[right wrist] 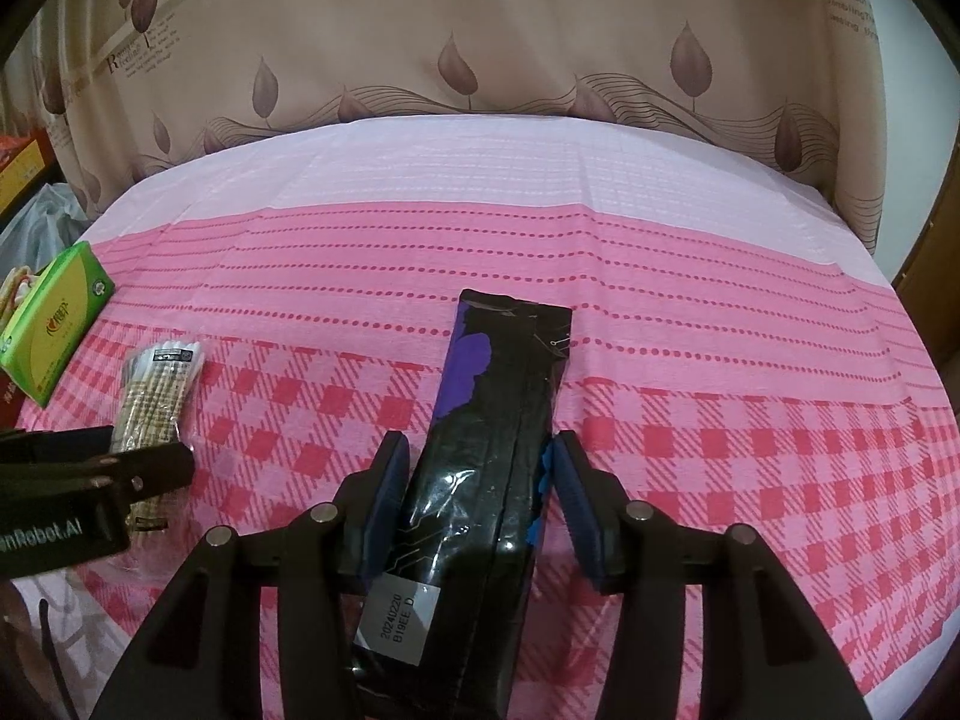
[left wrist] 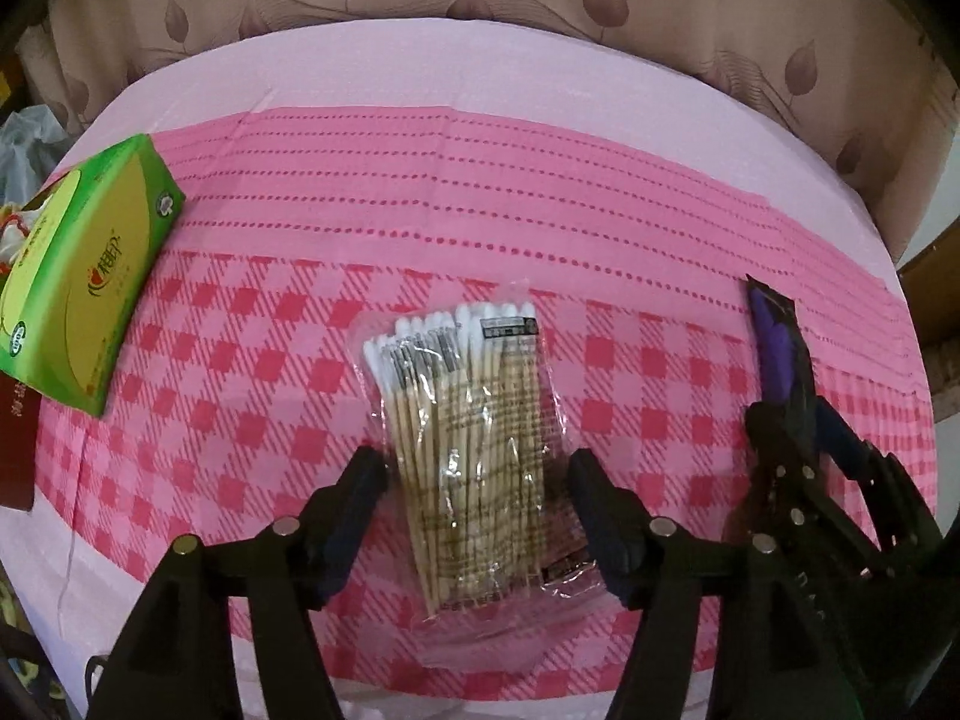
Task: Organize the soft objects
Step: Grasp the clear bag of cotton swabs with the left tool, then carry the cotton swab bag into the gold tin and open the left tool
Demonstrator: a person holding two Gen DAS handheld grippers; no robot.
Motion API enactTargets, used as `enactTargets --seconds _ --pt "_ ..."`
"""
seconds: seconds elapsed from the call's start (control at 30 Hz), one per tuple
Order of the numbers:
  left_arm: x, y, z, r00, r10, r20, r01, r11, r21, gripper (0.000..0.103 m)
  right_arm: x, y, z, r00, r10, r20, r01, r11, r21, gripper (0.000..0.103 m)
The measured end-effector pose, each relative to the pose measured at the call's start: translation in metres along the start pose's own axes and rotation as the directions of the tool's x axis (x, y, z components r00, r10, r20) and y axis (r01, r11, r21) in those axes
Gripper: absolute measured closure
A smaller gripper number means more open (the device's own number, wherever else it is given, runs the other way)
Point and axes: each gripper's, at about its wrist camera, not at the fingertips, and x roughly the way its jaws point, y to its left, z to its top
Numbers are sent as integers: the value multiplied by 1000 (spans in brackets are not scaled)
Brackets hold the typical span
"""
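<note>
A clear bag of cotton swabs point(left wrist: 474, 420) lies on the pink checked tablecloth point(left wrist: 240, 396). My left gripper point(left wrist: 477, 468) stands open over it, one finger on each side of the bag, pads not pressing. A long black and purple packet point(right wrist: 504, 384) lies lengthwise on the cloth. My right gripper point(right wrist: 480, 450) straddles its near half, with the blue pads close beside its edges and a thin gap showing on the right side. The swab bag point(right wrist: 159, 384) and the left gripper point(right wrist: 144, 468) also show at the left of the right wrist view.
A green tissue box point(left wrist: 84, 276) sits at the table's left edge, with a dark red item point(left wrist: 18, 450) beside it. A beige leaf-print curtain point(right wrist: 480, 60) hangs behind the table. The table's far pale pink band point(right wrist: 480, 162) holds nothing.
</note>
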Motion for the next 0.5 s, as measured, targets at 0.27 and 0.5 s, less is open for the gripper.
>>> enactTargets --seconds 0.27,0.5 --pt "1 -13 -9 1000 -12 -20 14 998 67 39 -1 1 0 1000 3 0 -3 1000 -1 54" --pt "-9 5 0 997 -73 -24 75 989 127 74 -2 2 0 1000 2 -1 -2 1000 -2 53"
